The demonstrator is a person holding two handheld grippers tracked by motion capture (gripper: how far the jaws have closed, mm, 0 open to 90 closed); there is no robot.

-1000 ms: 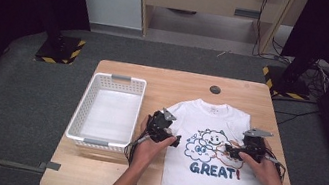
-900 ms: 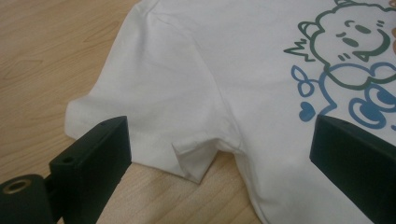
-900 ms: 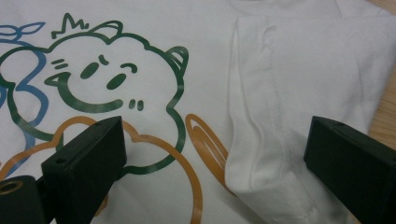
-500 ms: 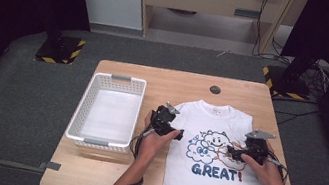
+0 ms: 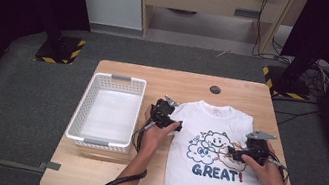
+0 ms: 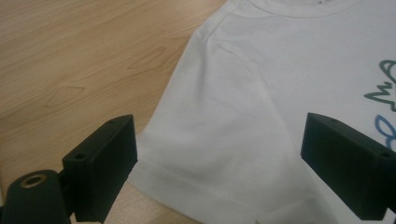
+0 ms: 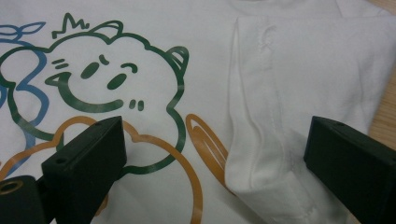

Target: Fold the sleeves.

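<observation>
- Setting: a light wooden table on a grey carpeted floor, with dark curtains at both sides and pale wooden furniture behind. All places below are given relative to the T-shirt.
- T-shirt: white, lying flat and face up on the table's right half, collar toward the far edge, hem toward the person. The print of cartoon clouds in blue, green and orange sits mid-chest, above the word "GREAT!".
- Shirt's right sleeve: folded inward over the body, lying beside the orange and green outlines of the print.
- Shirt's left sleeve: spread flat on the wood, hem seam visible.
- Left gripper: held in the person's left hand at the shirt's left sleeve. Its jaws stand wide apart, straddling the sleeve, and have just been closing slightly; the pads do not press the cloth, nothing gripped.
- Right gripper: held in the right hand over the shirt's right side, beside the print. Jaws wide apart on either side of the folded sleeve, with nothing clamped.
- Basket: white, perforated plastic, just left of the shirt, beyond the left gripper.
- Black round fitting: in the tabletop, beyond the shirt's collar.
- Yellow-and-black striped stand bases: on the floor, well beyond the shirt, at both far corners.
</observation>
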